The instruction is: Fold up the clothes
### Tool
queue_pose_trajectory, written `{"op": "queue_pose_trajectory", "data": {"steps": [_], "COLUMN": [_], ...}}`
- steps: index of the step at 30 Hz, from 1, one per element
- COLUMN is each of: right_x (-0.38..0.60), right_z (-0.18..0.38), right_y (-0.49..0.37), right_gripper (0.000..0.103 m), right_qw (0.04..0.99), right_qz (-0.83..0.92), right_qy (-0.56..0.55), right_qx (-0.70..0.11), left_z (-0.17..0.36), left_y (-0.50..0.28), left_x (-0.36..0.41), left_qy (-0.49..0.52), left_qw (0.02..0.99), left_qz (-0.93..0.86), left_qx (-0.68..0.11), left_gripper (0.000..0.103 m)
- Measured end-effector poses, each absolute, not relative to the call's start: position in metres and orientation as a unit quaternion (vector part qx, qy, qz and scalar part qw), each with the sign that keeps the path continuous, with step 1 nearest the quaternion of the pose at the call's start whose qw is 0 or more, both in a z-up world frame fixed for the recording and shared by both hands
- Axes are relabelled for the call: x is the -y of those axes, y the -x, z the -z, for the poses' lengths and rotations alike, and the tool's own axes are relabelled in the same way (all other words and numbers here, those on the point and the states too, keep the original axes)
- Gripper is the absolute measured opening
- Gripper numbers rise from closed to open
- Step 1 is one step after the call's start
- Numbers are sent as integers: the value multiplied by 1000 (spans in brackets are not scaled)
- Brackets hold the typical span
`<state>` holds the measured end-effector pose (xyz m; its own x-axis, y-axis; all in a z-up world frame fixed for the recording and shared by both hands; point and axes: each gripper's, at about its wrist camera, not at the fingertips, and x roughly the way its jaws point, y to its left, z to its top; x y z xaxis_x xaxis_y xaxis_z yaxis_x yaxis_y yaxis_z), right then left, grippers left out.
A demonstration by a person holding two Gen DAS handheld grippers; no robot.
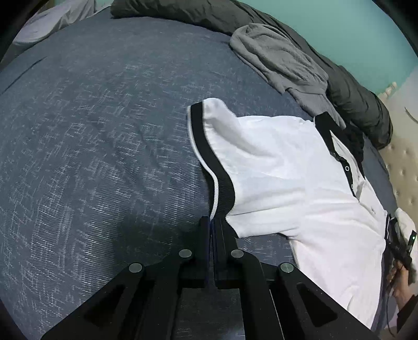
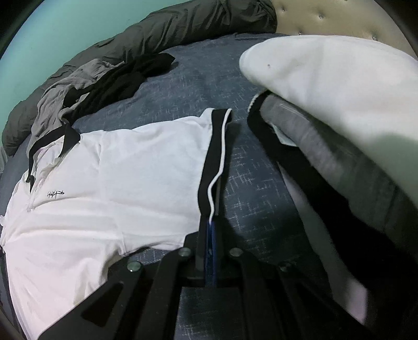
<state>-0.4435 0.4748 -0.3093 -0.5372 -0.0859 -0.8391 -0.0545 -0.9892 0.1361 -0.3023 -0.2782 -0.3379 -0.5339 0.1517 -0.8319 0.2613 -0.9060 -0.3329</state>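
Shirt: a white short-sleeved polo shirt with black collar and black sleeve bands (image 1: 282, 167) (image 2: 109, 177) is being kept spread front-up on the blue patterned bed cover (image 1: 99, 136) (image 2: 209, 73).
Left tool (image 1: 212, 225): its fingers are being pressed together on the black band of one sleeve.
Right tool (image 2: 210, 222): it is being clamped on the other sleeve's band, by the white piping.
Beyond the collar: crumpled grey clothing (image 1: 282, 57) (image 2: 52, 104) is being left just beside a dark quilt (image 1: 360, 104) (image 2: 162, 23).
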Motion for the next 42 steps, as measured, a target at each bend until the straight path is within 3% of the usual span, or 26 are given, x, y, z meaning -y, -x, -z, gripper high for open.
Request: {"op": "queue_pose_trajectory", "data": {"steps": [4, 6, 8, 9, 23, 42], "right_x": [-471, -469, -468, -468, -442, -405], "right_z": [304, 300, 296, 294, 279, 274], "right_y": [446, 444, 433, 427, 325, 203], "right_gripper": [11, 21, 25, 26, 27, 27], "right_qw": [8, 6, 9, 10, 75, 142], "right_qz": [872, 872, 873, 873, 848, 813], "right_qy": [-484, -484, -483, -482, -518, -557], "right_qx": [73, 68, 71, 73, 90, 100], "left_z": [332, 329, 326, 325, 306, 326], "left_y": [305, 300, 293, 289, 196, 86], "left_x": [275, 278, 280, 280, 198, 92], "left_qy": [-482, -481, -483, -485, -530, -587], "left_qw": [31, 37, 42, 42, -45, -128], "left_qz": [850, 849, 847, 844, 824, 784], "left_qx": [-210, -213, -219, -225, -192, -155], "left_gripper": [3, 8, 21, 21, 22, 22]}}
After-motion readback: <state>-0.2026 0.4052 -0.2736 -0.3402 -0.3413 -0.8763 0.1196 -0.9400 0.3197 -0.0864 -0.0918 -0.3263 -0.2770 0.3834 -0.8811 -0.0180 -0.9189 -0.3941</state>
